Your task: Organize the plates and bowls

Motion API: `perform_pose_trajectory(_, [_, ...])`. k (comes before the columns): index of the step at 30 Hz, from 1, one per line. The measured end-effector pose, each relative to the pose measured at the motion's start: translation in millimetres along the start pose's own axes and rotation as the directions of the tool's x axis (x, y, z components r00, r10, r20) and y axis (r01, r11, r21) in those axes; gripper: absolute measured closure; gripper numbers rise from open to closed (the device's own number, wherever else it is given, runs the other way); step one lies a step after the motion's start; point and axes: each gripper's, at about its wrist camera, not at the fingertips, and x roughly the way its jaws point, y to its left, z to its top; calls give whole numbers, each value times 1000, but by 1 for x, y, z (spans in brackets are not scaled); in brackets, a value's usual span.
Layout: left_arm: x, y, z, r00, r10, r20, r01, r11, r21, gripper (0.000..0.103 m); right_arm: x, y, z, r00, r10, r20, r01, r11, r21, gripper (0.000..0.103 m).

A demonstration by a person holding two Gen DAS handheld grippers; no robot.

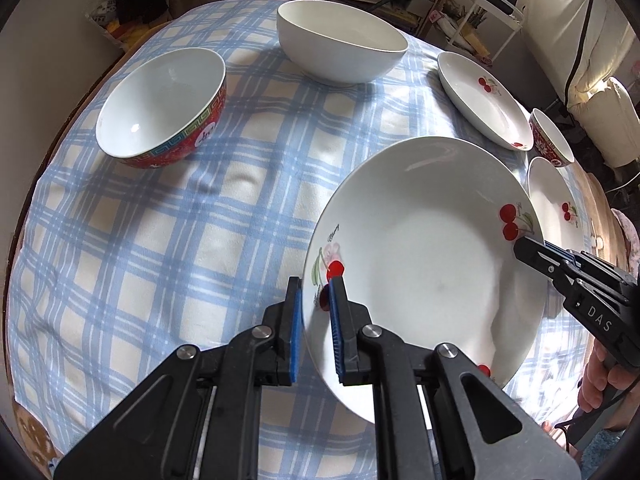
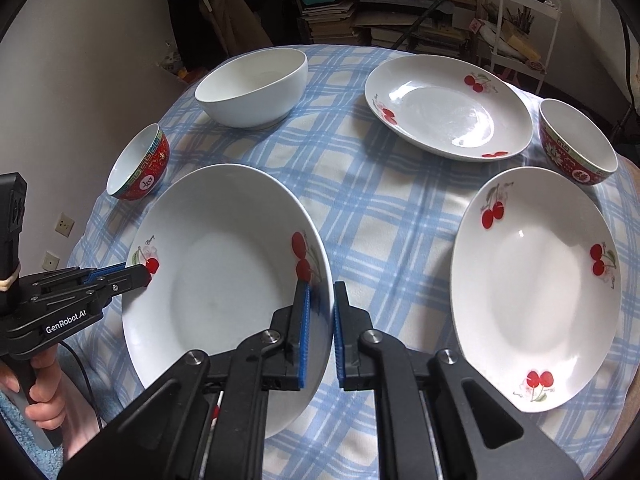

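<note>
White cherry-print plate (image 1: pixel 424 264) hung tilted above the checked tablecloth (image 1: pixel 180 240). My left gripper (image 1: pixel 316 300) and right gripper (image 2: pixel 320 304) each pinched its rim on opposite sides.

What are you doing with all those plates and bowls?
A person is holding one cherry plate with two hand-held grippers. The left gripper pinches one side of its rim and the right gripper pinches the opposite side. Two more cherry plates, the near one and the far one, sit on the checked tablecloth, with a white bowl and two red patterned bowls. Nothing is stacked yet.
</note>
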Motion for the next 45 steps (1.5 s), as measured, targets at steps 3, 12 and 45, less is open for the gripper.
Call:
perform_pose_trajectory(3, [3, -2, -4, 1000, -1, -19, 1, 1000, 4, 90, 0, 0, -8, 1000, -11, -7, 11, 1000, 5, 91])
perform_pose_trajectory(12, [22, -14, -9, 996, 11, -91, -8, 999, 32, 90, 14, -11, -18, 996, -44, -72, 46, 999, 28, 89])
perform_pose_trajectory(45, [-12, -47, 22, 984, 175, 35, -178, 977, 114, 40, -38, -31, 13, 991, -135, 23, 135, 991, -19, 82])
